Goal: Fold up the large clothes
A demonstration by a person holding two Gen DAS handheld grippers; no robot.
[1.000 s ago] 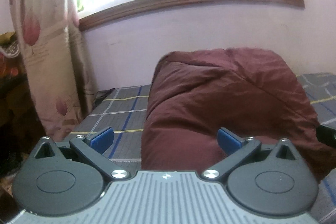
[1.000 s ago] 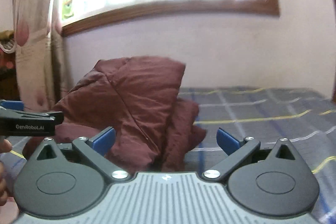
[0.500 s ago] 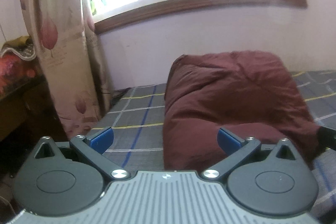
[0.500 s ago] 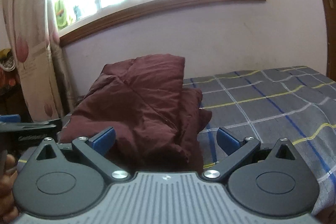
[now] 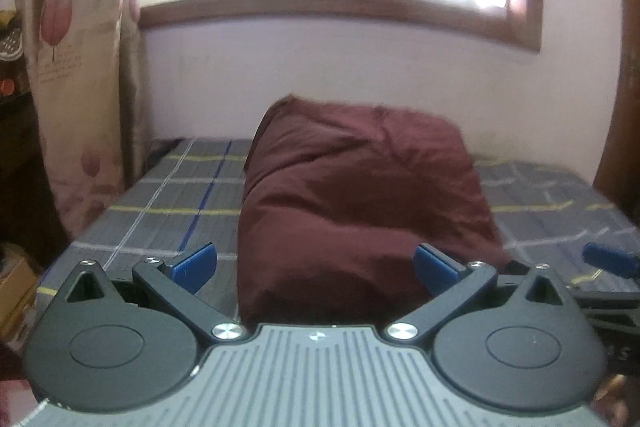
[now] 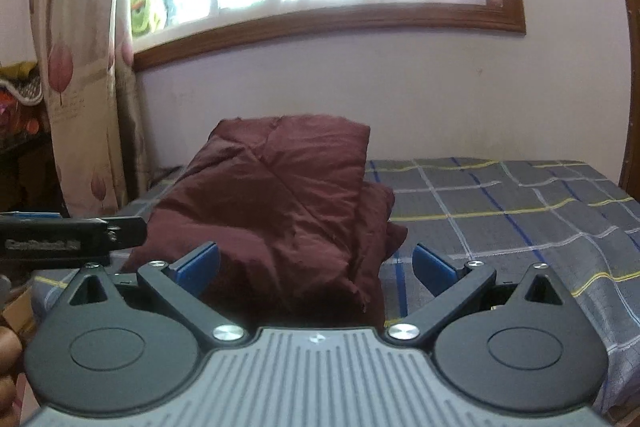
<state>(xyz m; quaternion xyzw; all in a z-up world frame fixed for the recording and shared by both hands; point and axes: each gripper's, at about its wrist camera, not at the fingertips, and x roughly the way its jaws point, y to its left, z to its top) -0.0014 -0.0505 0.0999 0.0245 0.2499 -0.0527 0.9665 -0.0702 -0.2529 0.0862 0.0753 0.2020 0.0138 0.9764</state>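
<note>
A dark maroon garment [image 5: 360,195] lies folded into a thick bundle on the bed; it also shows in the right wrist view [image 6: 280,203]. My left gripper [image 5: 315,267] is open and empty, held back from the near end of the bundle. My right gripper [image 6: 316,267] is open and empty, also short of the bundle. The left gripper's body [image 6: 68,239] shows at the left edge of the right wrist view. The right gripper's blue fingertip [image 5: 608,263] shows at the right edge of the left wrist view.
The bed has a grey plaid sheet [image 6: 520,211] with blue and yellow lines. A wall with a wood-framed window [image 5: 320,7] stands behind the bed. A floral curtain [image 5: 76,67] hangs at the left. A wooden door frame [image 6: 628,67] is at the right.
Both grippers have pulled back and away from the folded garment, which now looks smaller and farther off. Both stay open and empty.
</note>
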